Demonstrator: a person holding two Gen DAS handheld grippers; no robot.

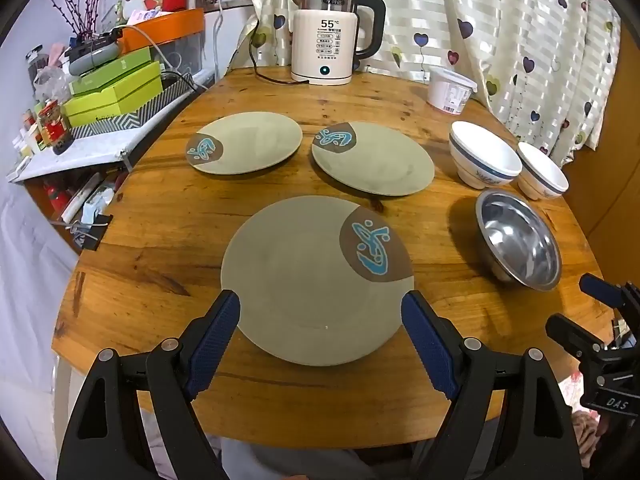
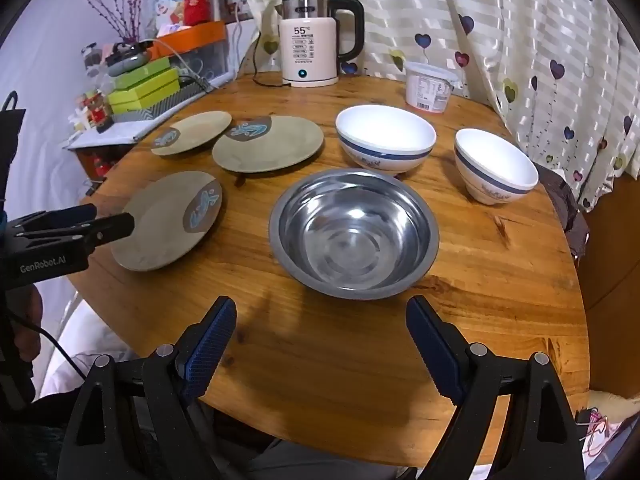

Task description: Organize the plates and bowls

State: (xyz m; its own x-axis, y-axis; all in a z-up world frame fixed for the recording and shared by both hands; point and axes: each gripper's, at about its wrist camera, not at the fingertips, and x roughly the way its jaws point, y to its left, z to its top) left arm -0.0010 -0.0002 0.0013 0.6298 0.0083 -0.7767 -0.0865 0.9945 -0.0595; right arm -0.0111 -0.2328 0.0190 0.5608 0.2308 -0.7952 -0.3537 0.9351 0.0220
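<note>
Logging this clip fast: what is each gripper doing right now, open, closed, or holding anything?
Left gripper: open, holding nothing, fingers either side of the near plate.
Right gripper: open, holding nothing, short of the steel bowl.

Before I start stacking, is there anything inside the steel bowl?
Nothing: the steel bowl shows only bare, shiny metal down to its base. What lies under it on the wooden table is hidden.

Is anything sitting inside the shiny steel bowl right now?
No, the round stainless steel bowl shows only its bare reflective inside on the wooden table.
</note>
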